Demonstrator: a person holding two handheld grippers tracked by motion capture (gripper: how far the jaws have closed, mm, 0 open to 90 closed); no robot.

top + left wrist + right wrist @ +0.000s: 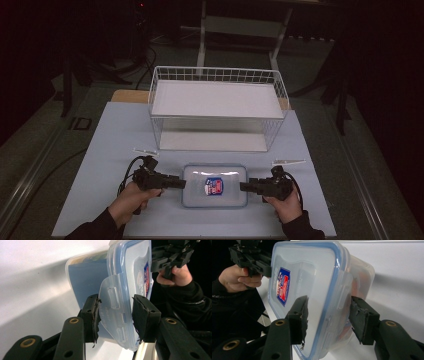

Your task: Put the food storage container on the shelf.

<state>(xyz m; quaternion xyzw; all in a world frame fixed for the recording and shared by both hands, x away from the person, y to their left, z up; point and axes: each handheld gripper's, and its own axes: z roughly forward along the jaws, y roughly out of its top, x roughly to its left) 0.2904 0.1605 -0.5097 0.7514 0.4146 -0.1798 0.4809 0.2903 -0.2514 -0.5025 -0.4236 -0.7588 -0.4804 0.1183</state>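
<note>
Plastic box (215, 186) sits lower centre on the tabletop (110, 150). Left tool (181, 183) clamps the box's left end clip (112, 312); right tool (243, 187) straddles the right end, jaws not touching yet. Close evenly, lift level.

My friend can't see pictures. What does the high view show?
Two hands hold a black tool at each end of a clear lidded box on a pale table: left tool, right tool. Behind it stands a white wire basket.
</note>
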